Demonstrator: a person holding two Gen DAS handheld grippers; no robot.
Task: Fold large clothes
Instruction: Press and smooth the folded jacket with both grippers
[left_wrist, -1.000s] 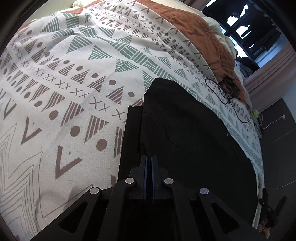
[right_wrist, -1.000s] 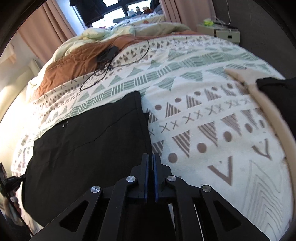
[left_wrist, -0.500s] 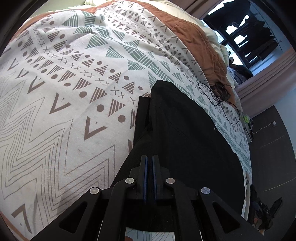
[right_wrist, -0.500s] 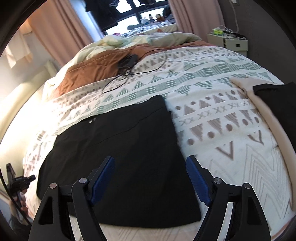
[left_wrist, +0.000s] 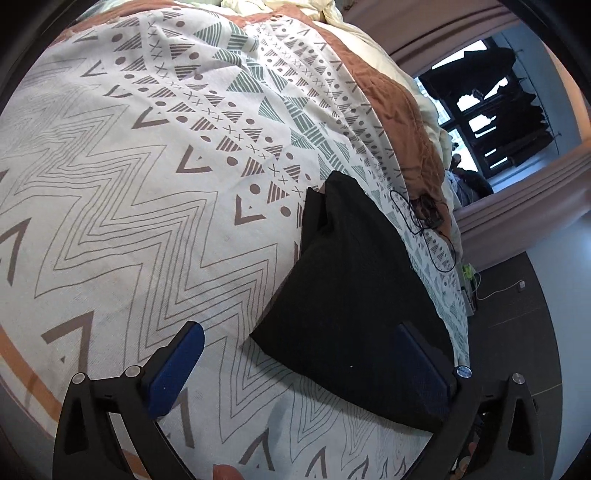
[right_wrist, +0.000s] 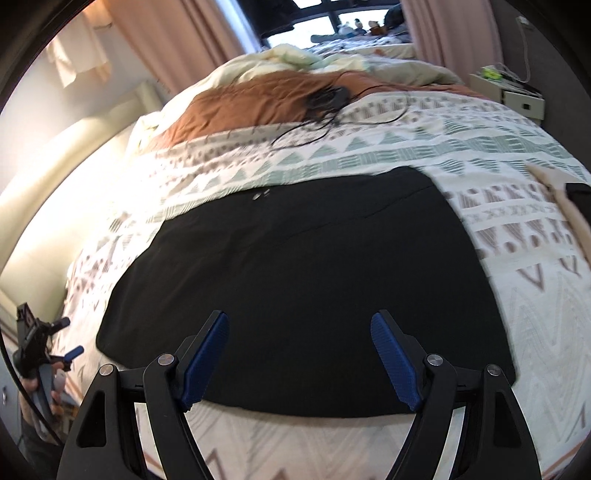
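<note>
both my tools gape wide, empty. the black garment (right_wrist: 306, 280) lies flat on the bed (right_wrist: 480, 147), long axis left to right, directly ahead of my right tool (right_wrist: 299, 360); my left tool (left_wrist: 299, 363) straddles its left corner.

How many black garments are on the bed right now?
2. A large black garment lies flat on the patterned bedspread, below the open right gripper. A second black piece shows at the far right edge, mostly cut off; others may be hidden.
</note>
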